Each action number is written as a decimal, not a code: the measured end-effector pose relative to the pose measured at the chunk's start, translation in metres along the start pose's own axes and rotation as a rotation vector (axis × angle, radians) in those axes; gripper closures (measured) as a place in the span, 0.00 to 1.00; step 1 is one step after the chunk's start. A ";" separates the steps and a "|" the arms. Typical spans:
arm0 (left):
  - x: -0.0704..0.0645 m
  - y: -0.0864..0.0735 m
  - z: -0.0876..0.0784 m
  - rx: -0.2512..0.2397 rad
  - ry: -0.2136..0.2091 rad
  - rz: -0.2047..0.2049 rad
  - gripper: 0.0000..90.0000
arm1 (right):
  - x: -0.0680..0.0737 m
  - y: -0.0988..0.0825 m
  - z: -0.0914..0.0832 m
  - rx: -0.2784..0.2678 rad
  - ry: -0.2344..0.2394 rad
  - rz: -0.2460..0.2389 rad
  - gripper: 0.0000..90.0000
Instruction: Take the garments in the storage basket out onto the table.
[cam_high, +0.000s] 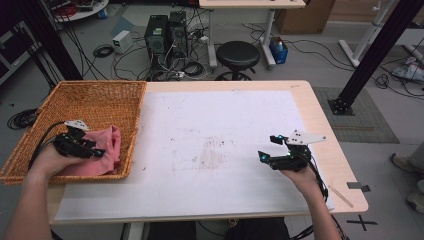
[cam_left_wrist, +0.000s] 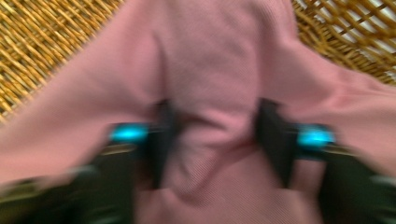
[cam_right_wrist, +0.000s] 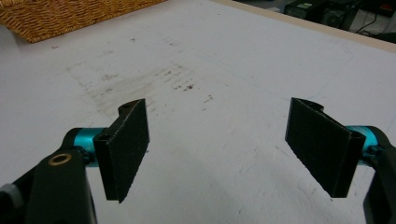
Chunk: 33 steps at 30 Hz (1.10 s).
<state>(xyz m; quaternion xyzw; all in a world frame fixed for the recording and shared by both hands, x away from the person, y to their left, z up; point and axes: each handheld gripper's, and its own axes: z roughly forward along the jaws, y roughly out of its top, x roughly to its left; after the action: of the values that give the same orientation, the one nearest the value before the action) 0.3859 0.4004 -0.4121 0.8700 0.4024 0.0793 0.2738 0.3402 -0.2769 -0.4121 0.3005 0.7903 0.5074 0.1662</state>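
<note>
A pink cloth (cam_high: 109, 146) lies bunched in the near right corner of a wicker basket (cam_high: 75, 86) at the table's left end. My left gripper (cam_high: 98, 152) reaches into the basket from the near side. In the left gripper view, which is blurred, its jaws (cam_left_wrist: 215, 140) press into a raised fold of the pink cloth (cam_left_wrist: 215, 56), with basket weave (cam_left_wrist: 42, 42) behind. My right gripper (cam_high: 267, 147) hovers over the white mat (cam_high: 215, 120) at the right, pointing left. It is open, and bare mat shows between its pads (cam_right_wrist: 219, 149).
The basket's near corner (cam_right_wrist: 70, 14) shows far off in the right gripper view. A thin wooden stick (cam_high: 342, 195) lies near the table's front right corner. Beyond the far edge stand a black stool (cam_high: 238, 55), computer towers (cam_high: 165, 35) and floor cables.
</note>
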 end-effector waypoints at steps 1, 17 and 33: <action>0.000 0.000 -0.002 0.000 -0.015 0.005 0.74 | 0.000 0.000 0.000 0.000 0.000 0.000 0.23; -0.036 0.044 -0.089 -0.473 -0.093 0.089 0.85 | -0.003 0.003 -0.003 -0.012 0.005 -0.003 0.26; -0.175 0.151 0.007 -0.559 -0.407 0.241 0.85 | -0.024 0.013 -0.008 -0.035 0.049 0.047 0.26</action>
<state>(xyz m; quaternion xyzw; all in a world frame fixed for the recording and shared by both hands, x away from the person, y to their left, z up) 0.3714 0.1885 -0.3218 0.8007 0.1970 0.0432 0.5641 0.3576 -0.2943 -0.3981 0.3035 0.7780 0.5319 0.1402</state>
